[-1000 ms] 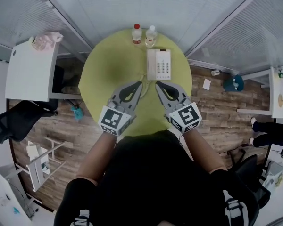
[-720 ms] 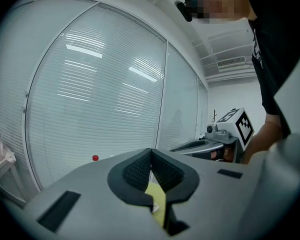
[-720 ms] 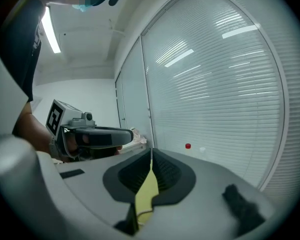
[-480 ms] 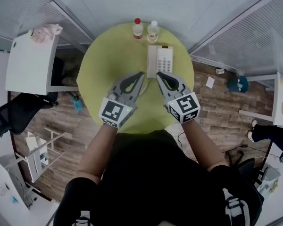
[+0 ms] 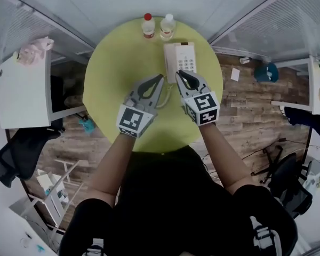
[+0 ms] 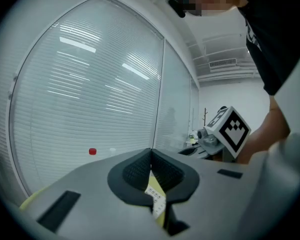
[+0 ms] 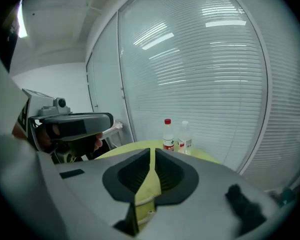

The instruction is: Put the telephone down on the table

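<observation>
Red-capped bottle (image 5: 148, 25), clear bottle (image 5: 167, 26) behind telephone (image 5: 181, 57)

An office: blind-covered glass partition walls (image 5: 288, 20) enclose a corner holding a round yellow-green table (image 5: 117, 73) with a desk telephone (image 5: 180, 60), while a black swivel chair (image 5: 16, 153) and a white desk (image 5: 24, 95) stand nearby on wood-look flooring (image 5: 250, 111)

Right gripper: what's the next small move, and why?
Probably open the right gripper before easing forward. Its jaws are together and empty, and in the head view its tip overlaps the near edge of the white push-button telephone, which lies flat on the round yellow-green table.
</observation>
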`<state>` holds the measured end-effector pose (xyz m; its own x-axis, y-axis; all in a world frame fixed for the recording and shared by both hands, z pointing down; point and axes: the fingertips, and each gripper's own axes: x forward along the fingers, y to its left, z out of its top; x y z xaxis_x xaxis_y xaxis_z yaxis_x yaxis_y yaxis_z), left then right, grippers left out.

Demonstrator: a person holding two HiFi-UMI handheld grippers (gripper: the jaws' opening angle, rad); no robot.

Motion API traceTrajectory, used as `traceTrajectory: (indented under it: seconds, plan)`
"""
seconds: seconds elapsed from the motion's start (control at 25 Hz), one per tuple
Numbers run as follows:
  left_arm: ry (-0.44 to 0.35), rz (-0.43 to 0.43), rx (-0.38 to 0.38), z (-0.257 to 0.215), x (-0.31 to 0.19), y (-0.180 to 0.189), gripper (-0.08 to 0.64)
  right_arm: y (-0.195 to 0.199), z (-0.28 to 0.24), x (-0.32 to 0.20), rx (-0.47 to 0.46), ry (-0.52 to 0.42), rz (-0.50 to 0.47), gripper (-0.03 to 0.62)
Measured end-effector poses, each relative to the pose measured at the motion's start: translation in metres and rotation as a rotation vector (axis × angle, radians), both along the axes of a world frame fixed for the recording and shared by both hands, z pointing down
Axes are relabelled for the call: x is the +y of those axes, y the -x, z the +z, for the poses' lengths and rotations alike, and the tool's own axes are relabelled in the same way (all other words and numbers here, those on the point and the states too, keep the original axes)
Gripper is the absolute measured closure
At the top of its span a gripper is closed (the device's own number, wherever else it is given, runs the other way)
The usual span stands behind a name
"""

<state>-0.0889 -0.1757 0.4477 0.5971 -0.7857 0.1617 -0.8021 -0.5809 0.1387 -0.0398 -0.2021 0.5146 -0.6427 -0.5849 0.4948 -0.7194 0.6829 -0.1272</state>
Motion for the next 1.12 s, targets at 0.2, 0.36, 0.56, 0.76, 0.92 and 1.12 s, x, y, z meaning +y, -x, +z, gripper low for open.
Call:
traceTrajectory:
  seconds: [0.2,0.36,0.56,0.76,0.92,1.12]
  plan:
    - [0.007,0.071,0.017,0.026,-0.013,0.015,0.546,0.009,0.036,-0.017,0.074,0.040,0.123,0.569]
    - [0.025,0.098,0.034,0.048,-0.019,0.023,0.548,0.012,0.072,-0.025,0.117,0.092,0.189,0.516]
    - [0.020,0.105,0.021,0.067,-0.034,0.027,0.548,0.008,0.113,-0.039,0.155,0.145,0.249,0.452]
    - [0.035,0.105,0.020,0.089,-0.046,0.027,0.548,0.003,0.156,-0.050,0.195,0.216,0.278,0.408]
    - [0.045,0.103,0.015,0.106,-0.057,0.028,0.548,0.000,0.180,-0.062,0.233,0.238,0.312,0.393]
    - [0.056,0.087,0.036,0.121,-0.068,0.027,0.548,-0.001,0.200,-0.072,0.258,0.262,0.333,0.368]
